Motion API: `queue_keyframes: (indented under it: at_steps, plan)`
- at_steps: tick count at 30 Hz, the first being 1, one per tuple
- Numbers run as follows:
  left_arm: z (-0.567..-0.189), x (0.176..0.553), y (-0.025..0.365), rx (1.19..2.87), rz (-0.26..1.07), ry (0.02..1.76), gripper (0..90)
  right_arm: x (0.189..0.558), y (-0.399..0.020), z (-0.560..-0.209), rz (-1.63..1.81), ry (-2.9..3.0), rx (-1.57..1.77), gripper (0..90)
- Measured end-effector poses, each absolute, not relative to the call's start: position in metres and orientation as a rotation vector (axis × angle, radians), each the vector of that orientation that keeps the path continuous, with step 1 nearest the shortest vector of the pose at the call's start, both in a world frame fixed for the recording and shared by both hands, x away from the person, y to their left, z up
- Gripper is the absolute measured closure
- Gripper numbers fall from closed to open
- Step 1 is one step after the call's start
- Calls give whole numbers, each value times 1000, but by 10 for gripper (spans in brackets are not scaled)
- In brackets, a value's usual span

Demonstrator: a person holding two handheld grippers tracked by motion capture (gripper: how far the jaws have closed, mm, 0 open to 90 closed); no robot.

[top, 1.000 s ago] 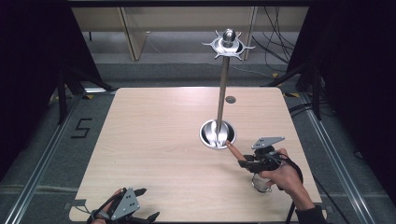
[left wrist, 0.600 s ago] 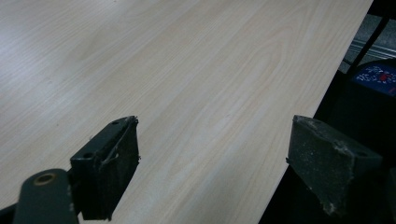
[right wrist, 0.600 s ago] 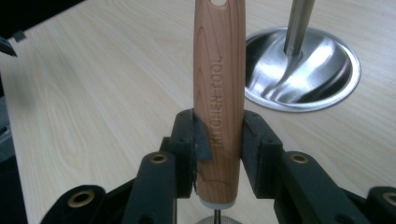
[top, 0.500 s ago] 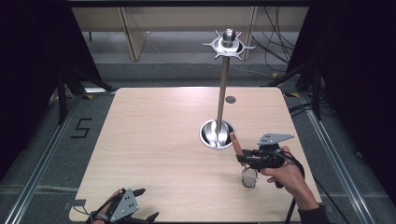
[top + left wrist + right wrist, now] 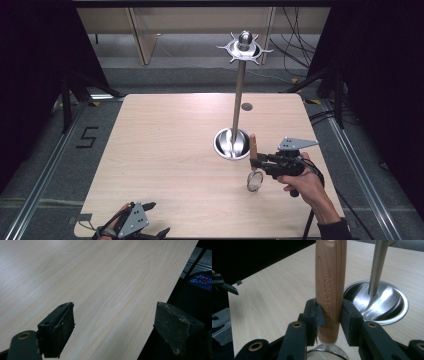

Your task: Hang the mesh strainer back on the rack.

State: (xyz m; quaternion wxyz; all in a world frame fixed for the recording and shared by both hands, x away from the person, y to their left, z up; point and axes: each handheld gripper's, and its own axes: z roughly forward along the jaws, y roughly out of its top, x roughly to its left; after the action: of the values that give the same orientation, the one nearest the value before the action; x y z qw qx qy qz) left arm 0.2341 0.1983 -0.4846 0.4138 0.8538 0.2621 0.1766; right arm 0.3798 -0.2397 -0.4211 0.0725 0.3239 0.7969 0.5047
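Right gripper [image 5: 328,312]: clenched on the wooden handle [image 5: 330,287] of a small strainer [image 5: 255,180], handle upright, near the table's [image 5: 165,150] right edge.
Stand [image 5: 239,92]: its steel base just beside the strainer.
Left gripper [image 5: 113,327]: released, holding nothing, at the near left corner.

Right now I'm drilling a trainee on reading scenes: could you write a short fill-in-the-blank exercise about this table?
1. The right gripper is shut on the tool's ____ handle.
2. The round wire-mesh strainer head hangs ____ the right gripper.
3. The tall steel pole rises from a round metal ____.
4. The left gripper has its jaws ____.

Missing words: wooden; below; base; open
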Motion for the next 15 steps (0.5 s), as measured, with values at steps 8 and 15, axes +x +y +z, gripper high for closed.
queue_keyframes:
  at_steps: [8,15]
  plan:
    - [-485,235,199,2150,458,661,160,382,-233,-407,1527,2356,957,691]
    - [-483,235,201,2140,460,663,160,390,-230,-386,1572,2300,913,691]
